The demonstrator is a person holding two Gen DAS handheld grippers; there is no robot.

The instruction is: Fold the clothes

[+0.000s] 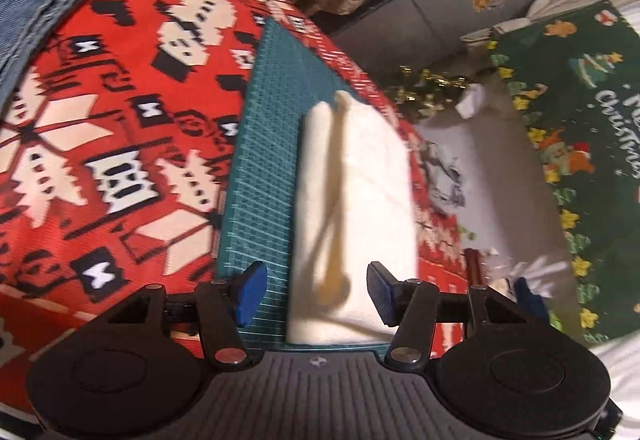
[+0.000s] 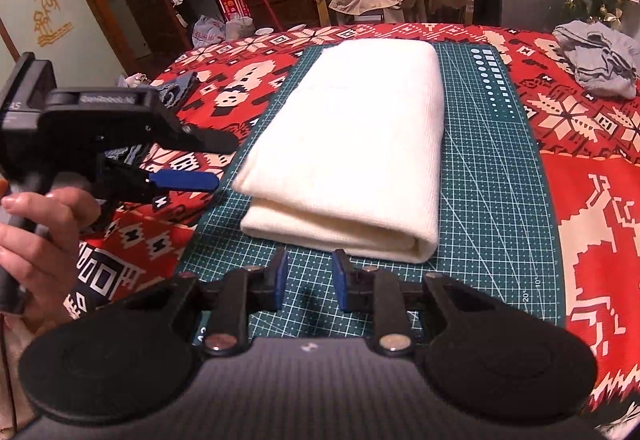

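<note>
Cloth (image 2: 348, 144), cream and folded thick, lies flat on my green mat (image 2: 492, 200) on the desk. My left claw (image 1: 316, 294) is released, just at the cloth's left edge, with nothing pinched. My right claw (image 2: 310, 272) hangs near the cloth's near fold, its jaws a little apart, gripping nothing. Grey clothes (image 2: 600, 64) sit far right.

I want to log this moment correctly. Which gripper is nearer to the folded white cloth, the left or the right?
Left. The left gripper sits right at the side edge of the folded white cloth, jaws open. The right gripper hangs just short of its near folded edge, empty.
</note>
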